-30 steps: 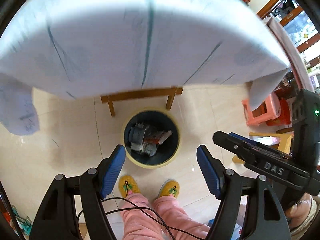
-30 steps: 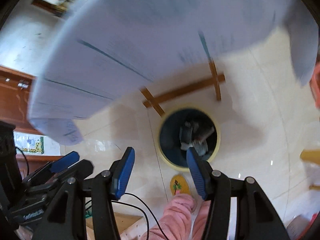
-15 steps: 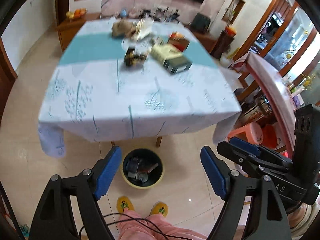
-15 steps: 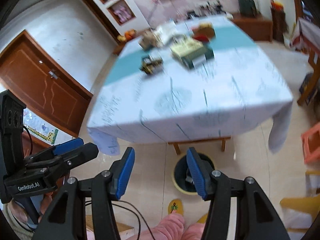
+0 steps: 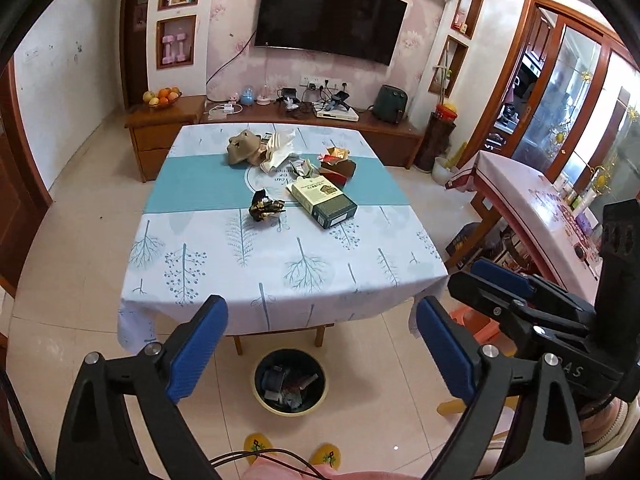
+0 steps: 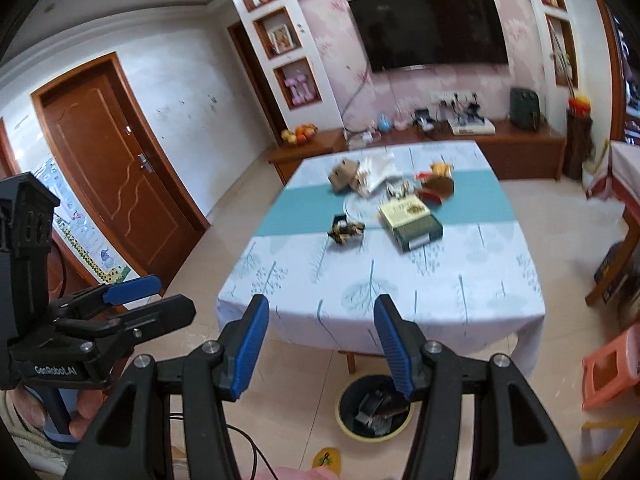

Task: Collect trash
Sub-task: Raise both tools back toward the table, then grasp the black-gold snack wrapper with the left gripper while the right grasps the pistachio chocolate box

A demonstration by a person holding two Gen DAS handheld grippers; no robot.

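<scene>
trash (image 5: 325, 200) on table (image 5: 280, 272), bin (image 5: 291, 386) below

Near half of the white tree-print cloth-covered bench (image 5: 280, 264) is lying bare, giving open passage from the front edge. Crumpled black-and-gold wrapper (image 5: 266, 209) and green-and-cream flat box (image 5: 325, 199) are sitting just beyond it; tan and white litter is crowding the far centre behind them. Yellow-rimmed black waste bin (image 5: 291, 384) is standing on open floor under the front edge, top unobstructed.
</scene>
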